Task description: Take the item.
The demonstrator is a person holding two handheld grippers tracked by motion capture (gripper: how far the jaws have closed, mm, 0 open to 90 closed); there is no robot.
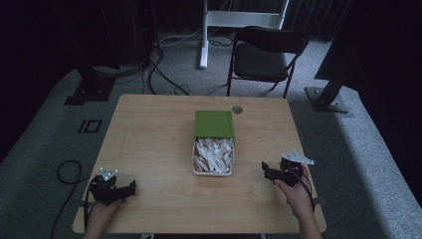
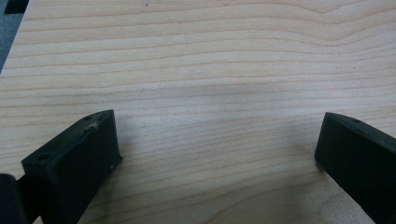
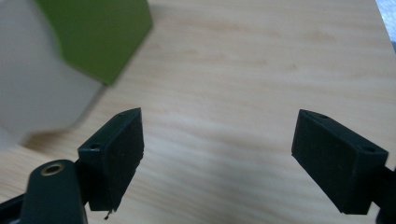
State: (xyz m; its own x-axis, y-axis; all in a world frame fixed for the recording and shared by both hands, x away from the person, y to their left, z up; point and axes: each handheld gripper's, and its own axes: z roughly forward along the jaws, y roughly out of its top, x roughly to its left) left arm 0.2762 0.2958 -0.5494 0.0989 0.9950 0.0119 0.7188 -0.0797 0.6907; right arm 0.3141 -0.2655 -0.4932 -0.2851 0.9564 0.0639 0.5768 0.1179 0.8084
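A white box (image 1: 213,156) full of white paper pieces sits mid-table, its green lid (image 1: 214,124) slid back over the far half. In the right gripper view the box's white wall (image 3: 37,88) and the green lid (image 3: 100,32) appear blurred at upper left. My left gripper (image 1: 132,188) rests low at the table's front left, open, with bare wood between its jaws (image 2: 217,140). At the front right, beside the box, my right gripper (image 1: 265,170) is open with nothing between the jaws (image 3: 217,140).
The wooden table (image 1: 149,134) has a small round grey disc (image 1: 237,109) near its far edge. Behind the table stand a black folding chair (image 1: 266,52) and a white stand (image 1: 204,35). Cables (image 1: 67,172) lie on the grey carpet at left.
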